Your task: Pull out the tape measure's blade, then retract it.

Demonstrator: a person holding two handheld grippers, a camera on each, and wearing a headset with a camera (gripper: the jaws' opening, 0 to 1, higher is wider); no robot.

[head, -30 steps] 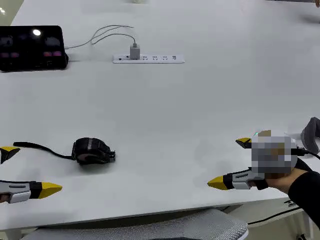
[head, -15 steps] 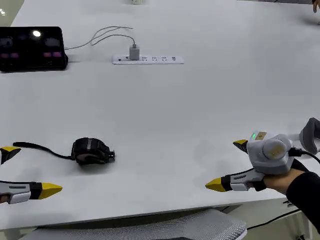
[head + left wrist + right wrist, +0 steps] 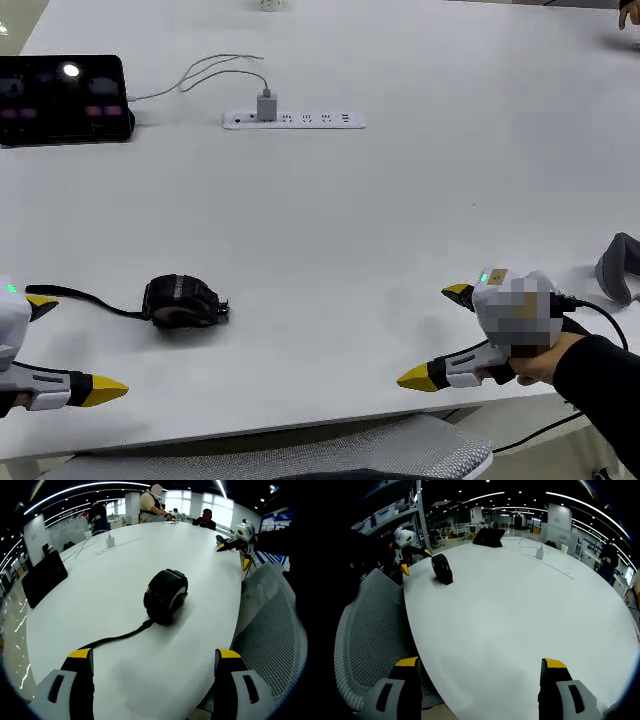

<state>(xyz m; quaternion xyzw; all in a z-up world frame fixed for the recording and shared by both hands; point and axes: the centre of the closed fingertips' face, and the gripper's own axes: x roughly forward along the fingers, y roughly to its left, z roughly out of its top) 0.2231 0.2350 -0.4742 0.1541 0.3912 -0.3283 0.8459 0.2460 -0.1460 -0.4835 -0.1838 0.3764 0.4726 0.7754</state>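
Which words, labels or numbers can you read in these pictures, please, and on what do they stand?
None can be read.
Tablet: dim patches on the screen, too blurred to read.
Power strip: any markings too small to read.
Tape measure: no legible label.

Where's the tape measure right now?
In the head view the tape measure lies on the near left of the white table, ahead of the left gripper, its strap trailing toward it.
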